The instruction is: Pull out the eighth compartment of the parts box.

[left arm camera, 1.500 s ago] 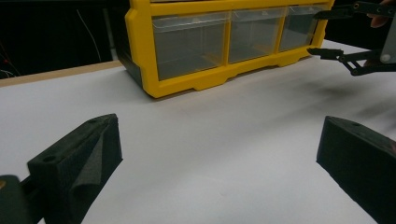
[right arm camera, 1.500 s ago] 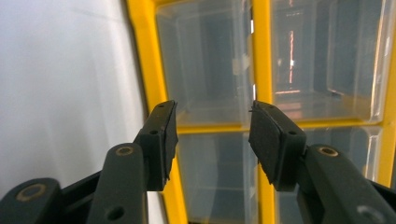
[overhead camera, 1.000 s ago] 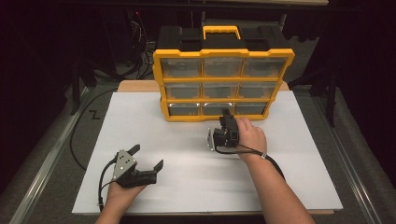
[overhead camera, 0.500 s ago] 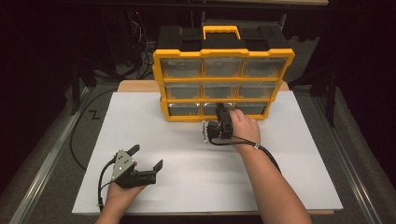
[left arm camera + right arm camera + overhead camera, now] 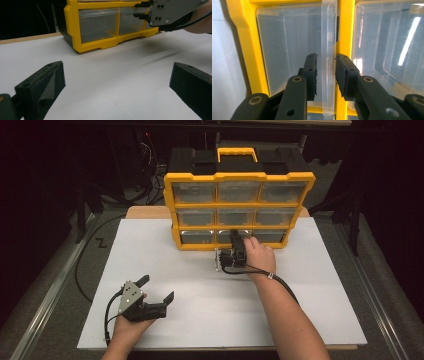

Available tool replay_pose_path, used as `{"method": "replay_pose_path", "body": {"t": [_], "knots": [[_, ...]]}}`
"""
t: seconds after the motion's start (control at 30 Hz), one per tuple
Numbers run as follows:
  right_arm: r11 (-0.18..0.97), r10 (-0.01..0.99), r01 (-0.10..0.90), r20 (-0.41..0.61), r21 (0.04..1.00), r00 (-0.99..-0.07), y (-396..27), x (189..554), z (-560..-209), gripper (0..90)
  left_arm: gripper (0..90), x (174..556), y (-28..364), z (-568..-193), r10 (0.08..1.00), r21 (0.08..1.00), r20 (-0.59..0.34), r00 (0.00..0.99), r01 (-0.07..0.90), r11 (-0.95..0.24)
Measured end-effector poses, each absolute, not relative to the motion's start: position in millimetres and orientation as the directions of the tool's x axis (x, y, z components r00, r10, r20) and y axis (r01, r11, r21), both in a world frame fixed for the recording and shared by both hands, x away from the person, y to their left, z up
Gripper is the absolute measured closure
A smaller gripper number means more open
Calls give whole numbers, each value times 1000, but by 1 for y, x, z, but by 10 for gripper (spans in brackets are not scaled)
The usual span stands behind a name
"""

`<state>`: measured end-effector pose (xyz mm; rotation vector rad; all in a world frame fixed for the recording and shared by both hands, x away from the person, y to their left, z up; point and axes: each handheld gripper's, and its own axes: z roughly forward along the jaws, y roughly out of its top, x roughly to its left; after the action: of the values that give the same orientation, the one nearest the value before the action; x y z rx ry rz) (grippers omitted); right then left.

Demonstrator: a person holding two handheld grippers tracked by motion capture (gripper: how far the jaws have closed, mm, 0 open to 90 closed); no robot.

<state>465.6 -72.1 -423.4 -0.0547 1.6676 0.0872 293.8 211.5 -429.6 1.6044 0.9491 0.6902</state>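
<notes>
Right gripper (image 5: 325, 75) at organizer (image 5: 240, 210) bottom row, middle drawer (image 5: 234, 236); jaws just closing, pinching drawer's clear pull lip (image 5: 329, 57). Lip lies dead ahead between jaws, long axis vertical in right gripper view. Pull likely straight back toward person. Left gripper (image 5: 156, 290) spread, idle on counter (image 5: 310, 285), well apart.

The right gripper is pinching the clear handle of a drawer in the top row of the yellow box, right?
Not the top row. The right gripper is at the bottom row of the yellow box, at the middle drawer, as the high view shows. The rest holds: in the right gripper view its jaws have just been closing, with the drawer's clear handle between them.
</notes>
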Motion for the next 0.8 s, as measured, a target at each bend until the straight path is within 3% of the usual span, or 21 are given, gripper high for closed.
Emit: {"method": "replay_pose_path", "body": {"t": [0.13,0.8], "knots": [[995,17,-94,-998,23,-64,-72,466,-425,785,9,294,211,-430,859,970,-41,511,226,-88],[992,-3,-129,-997,7,-76,-81,438,-423,794,9,294,212,-430,858,970,-43,511,226,-86]]}}
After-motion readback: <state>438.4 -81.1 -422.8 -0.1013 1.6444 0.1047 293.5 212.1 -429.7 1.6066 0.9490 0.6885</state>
